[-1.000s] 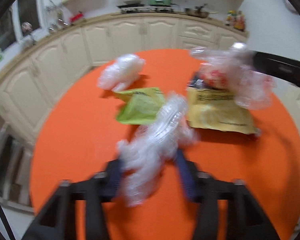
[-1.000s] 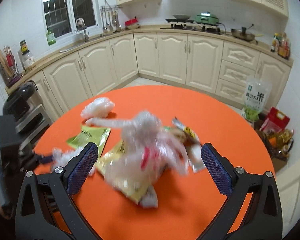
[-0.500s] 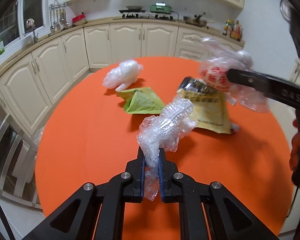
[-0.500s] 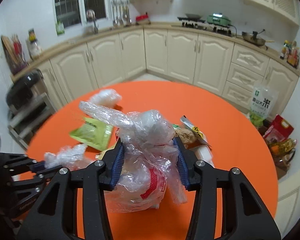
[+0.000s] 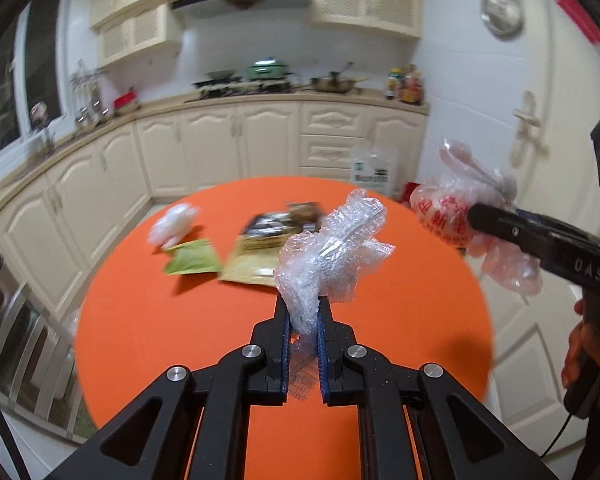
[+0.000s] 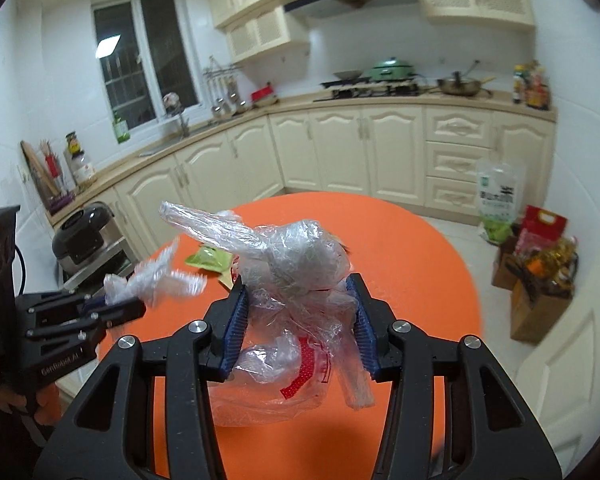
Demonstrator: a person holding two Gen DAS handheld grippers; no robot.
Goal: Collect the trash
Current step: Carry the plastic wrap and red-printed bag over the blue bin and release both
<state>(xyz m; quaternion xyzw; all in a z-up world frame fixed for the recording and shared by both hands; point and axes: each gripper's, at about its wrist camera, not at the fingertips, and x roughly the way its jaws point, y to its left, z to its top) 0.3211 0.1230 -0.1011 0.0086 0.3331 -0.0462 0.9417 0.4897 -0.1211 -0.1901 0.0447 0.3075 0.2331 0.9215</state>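
At the bottom centre of the frame the left hand-held gripper (image 5: 304, 320) is clamped on a crumpled piece of bubble wrap (image 5: 332, 248), lifted clear of the round orange tabletop (image 5: 148, 340). At the right edge the right hand-held gripper (image 5: 476, 216) grips a clear plastic bag with red print (image 5: 452, 208), a hand (image 5: 584, 344) below it. On the tabletop, centre left, lie a white crumpled bag (image 5: 172, 220), a green packet (image 5: 194, 258) just beside it, and a yellow-and-black pouch (image 5: 260, 248); all three are blurred

Orange round table (image 5: 148, 344), cream cabinets (image 6: 340, 148), green pot (image 6: 392, 69)
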